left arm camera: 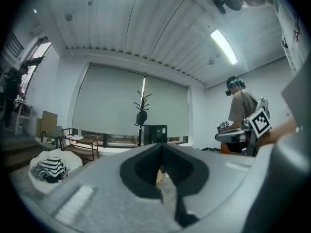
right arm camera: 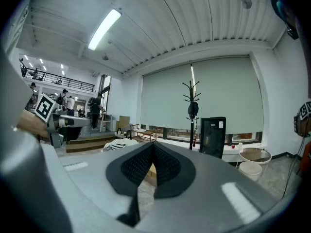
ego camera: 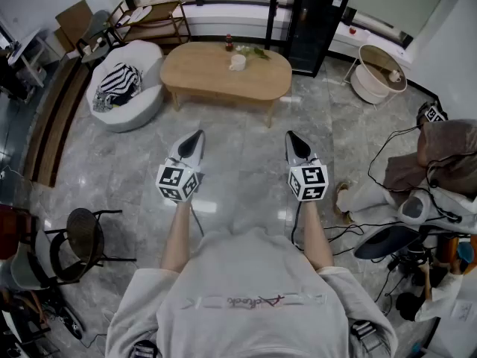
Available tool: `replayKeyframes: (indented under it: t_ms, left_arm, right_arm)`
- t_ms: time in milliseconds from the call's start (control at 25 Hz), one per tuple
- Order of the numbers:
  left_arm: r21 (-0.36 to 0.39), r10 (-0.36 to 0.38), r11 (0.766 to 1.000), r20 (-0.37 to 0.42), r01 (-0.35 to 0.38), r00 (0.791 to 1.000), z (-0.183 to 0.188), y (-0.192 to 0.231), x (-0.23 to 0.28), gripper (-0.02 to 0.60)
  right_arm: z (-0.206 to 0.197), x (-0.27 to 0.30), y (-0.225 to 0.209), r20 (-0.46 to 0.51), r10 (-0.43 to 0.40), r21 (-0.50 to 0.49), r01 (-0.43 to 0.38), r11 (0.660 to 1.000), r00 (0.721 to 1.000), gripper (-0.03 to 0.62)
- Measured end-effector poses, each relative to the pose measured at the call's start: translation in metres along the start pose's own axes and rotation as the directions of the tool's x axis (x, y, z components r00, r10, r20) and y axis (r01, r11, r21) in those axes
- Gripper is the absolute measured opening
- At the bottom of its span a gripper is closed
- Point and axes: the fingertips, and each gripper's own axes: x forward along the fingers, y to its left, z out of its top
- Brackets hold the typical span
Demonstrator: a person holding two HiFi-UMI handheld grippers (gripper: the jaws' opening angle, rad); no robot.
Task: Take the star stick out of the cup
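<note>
Far ahead in the head view stands a wooden coffee table [ego camera: 201, 73]. On it is a white cup [ego camera: 237, 63], with something pale green [ego camera: 258, 52] beside it; the star stick is too small to make out. Both grippers are held side by side over the grey floor, well short of the table. My left gripper [ego camera: 199, 135] is shut and holds nothing, its jaws meeting at the tip [left arm camera: 162, 147]. My right gripper [ego camera: 290, 136] also tapers to a shut point [right arm camera: 153, 145], with nothing in it.
A white round seat with a striped cloth [ego camera: 125, 85] is left of the table. A black cabinet [ego camera: 317, 22] and a round white basket table [ego camera: 380, 71] are at the back right. Cables [ego camera: 387, 151] and a seated person [ego camera: 440, 162] crowd the right. A black chair [ego camera: 86, 237] stands near left.
</note>
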Motion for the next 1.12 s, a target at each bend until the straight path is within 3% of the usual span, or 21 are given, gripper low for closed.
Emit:
replayKeyframes:
  t_ms: [640, 1040, 1120]
  left_arm:
    - [0.003, -0.012, 1.000, 0.008, 0.012, 1.000, 0.001, -0.036, 0.012, -0.002]
    - [0.008, -0.005, 1.000, 0.001, 0.005, 1.000, -0.004, -0.063, 0.024, -0.001]
    - [0.007, -0.001, 1.000, 0.000, 0.001, 1.000, -0.006, -0.070, 0.025, -0.001]
  right_arm:
    - [0.006, -0.017, -0.008, 0.035, 0.050, -0.040, -0.048, 0.998, 0.998, 0.005]
    - [0.002, -0.020, -0.007, 0.032, 0.154, -0.063, -0.152, 0.986, 0.987, 0.124]
    - [0.004, -0.024, -0.011, 0.045, 0.152, -0.064, -0.149, 0.987, 0.987, 0.124]
